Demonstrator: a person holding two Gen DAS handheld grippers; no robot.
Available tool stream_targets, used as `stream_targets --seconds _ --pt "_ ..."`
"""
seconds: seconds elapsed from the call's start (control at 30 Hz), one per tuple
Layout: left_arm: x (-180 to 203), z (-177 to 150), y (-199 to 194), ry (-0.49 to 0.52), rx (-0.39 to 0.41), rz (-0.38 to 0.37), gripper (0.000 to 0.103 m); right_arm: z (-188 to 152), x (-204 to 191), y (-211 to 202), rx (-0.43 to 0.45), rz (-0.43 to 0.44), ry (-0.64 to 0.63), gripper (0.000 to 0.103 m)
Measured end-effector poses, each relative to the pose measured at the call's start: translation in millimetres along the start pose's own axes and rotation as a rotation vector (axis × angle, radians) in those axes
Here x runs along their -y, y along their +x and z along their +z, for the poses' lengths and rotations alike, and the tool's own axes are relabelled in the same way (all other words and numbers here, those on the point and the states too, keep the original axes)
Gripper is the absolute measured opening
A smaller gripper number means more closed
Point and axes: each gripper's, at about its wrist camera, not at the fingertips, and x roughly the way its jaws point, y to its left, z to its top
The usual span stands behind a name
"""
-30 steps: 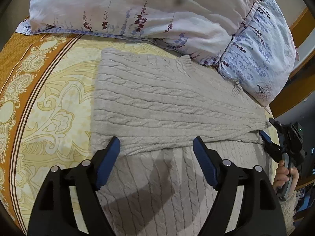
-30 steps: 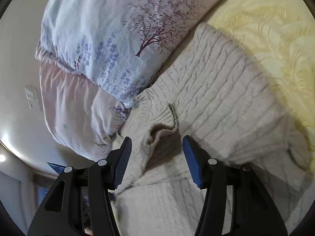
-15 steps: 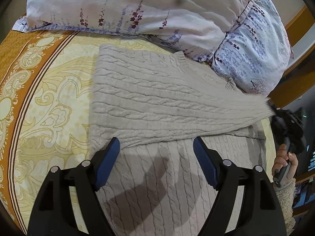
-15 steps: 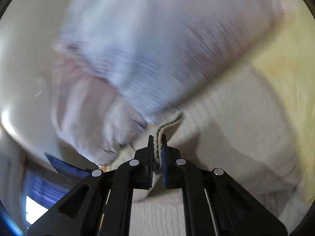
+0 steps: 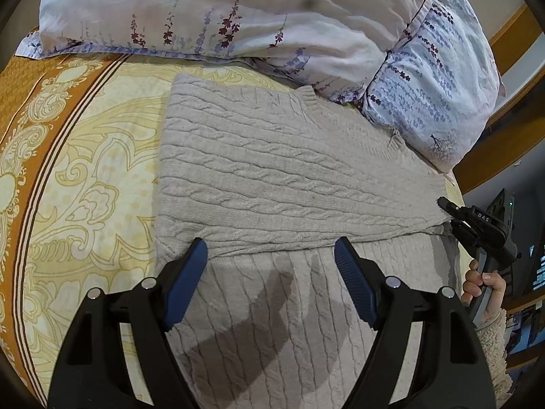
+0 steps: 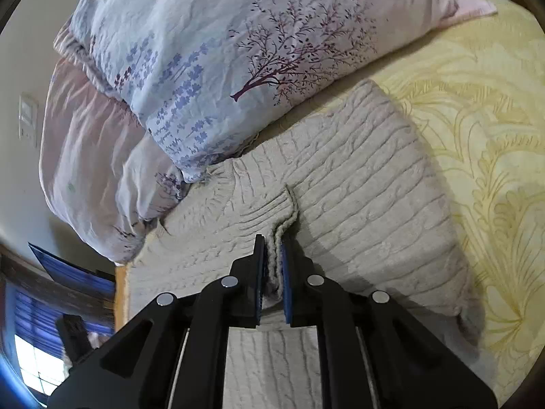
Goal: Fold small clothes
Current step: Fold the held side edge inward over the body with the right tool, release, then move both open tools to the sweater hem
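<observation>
A beige cable-knit sweater [image 5: 279, 170] lies flat on the bed, its top part folded over the body. My left gripper [image 5: 270, 255] hovers open just above the fold's near edge, nothing between its blue pads. At the sweater's right end my right gripper [image 5: 442, 202] pinches the knit. In the right wrist view the right gripper [image 6: 272, 248] is shut on a raised ridge of the sweater [image 6: 357, 184], the ribbed cuff edge [image 6: 287, 211] standing up between the pads.
Two floral pillows [image 5: 238, 13] [image 6: 218, 54] lie against the sweater's far side. The yellow and orange patterned bedspread [image 5: 78, 170] [image 6: 483, 109] spreads to one side. A person's hand [image 5: 483, 283] holds the right gripper's handle at the bed's edge. A window [image 6: 30, 368] glows low left.
The right gripper went from open around the sweater's cuff edge to shut on it, and lifted it into a ridge. The left gripper stayed open in place.
</observation>
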Motion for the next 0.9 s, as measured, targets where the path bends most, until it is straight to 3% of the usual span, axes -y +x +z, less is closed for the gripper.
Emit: stream_targets --seconds 0.1,0.3,0.37,0.43,0.57,0.63,0.9 --pt "1.4 -1.4 -1.3 0.008 0.003 0.002 0.077 -3.6 -0.5 -6.9 0.037 -0.037 -0.047 0.008" --pt "5.9 -5.6 -5.7 0.028 0.009 -0.007 0.077 -3.1 -1.7 3.9 0.012 -0.128 -0.089 0.008" --pt "5.9 -11.7 -14.1 0.034 0.028 -0.023 0.077 -4.1 -3.9 -3.5 0.028 -0.142 -0.104 0.015" --pt "5.6 -17.8 -25.1 0.049 0.054 -0.022 0.077 -6.4 -4.6 -13.0 0.047 -0.152 -0.116 0.033" --pt "3.0 -33.2 -48.7 0.070 0.097 0.000 0.077 -13.7 -1.5 -34.7 0.057 -0.125 -0.130 0.039" --pt "0.4 -42.9 -58.6 0.082 0.112 0.023 0.079 -19.0 3.6 -46.1 0.062 -0.133 -0.129 0.053" --pt "-11.5 -86.2 -69.9 0.041 0.097 0.011 0.080 -43.9 20.8 -80.7 0.042 -0.102 -0.133 0.055"
